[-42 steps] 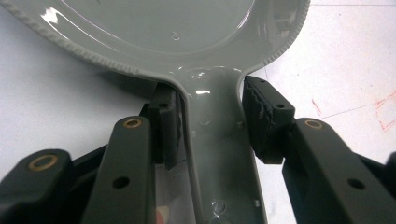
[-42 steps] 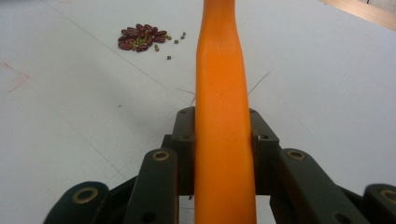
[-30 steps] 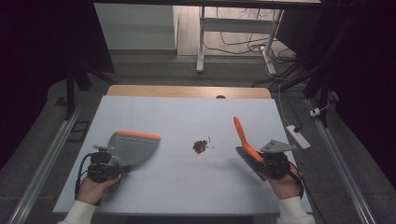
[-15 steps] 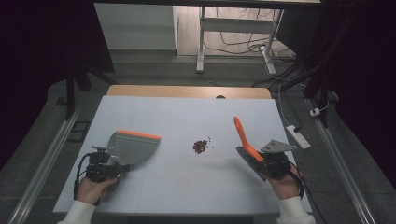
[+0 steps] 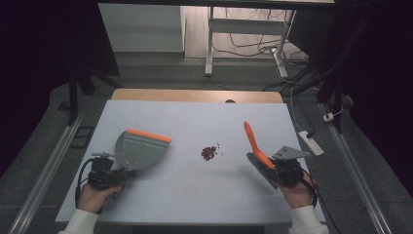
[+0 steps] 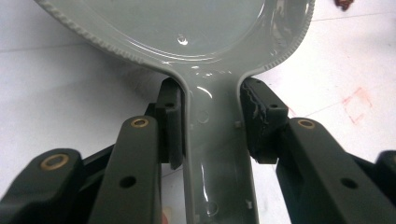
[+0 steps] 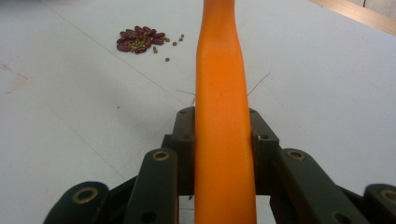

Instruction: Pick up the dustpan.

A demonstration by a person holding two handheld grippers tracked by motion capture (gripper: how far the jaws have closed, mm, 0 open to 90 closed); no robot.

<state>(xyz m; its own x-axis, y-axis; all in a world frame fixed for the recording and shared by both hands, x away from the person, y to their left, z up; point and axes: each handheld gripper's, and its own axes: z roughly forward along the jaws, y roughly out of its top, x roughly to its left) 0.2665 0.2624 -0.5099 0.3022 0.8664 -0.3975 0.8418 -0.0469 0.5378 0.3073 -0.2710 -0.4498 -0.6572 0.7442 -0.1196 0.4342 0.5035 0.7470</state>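
**Dustpan and brush held either side of the bean pile**

The table (image 5: 195, 195) carries a white surface, with a strip of bare wood along its far edge. The landmark is the bean pile (image 5: 209, 152), which lies near the middle of the table.

The grey dustpan (image 5: 139, 151), with an orange front lip, sits well to the left of the bean pile, its lip turned toward the far side of the table. The left gripper (image 6: 212, 123) is clamped on the dustpan handle, one jaw against each side of it.

The orange brush (image 5: 257, 148) stands to the right of the bean pile, well apart from it, its handle tilted up and away from the person. The right gripper (image 7: 224, 135) is clamped on the brush handle.

A few small green grains (image 7: 173, 42) lie scattered just beside the bean pile.
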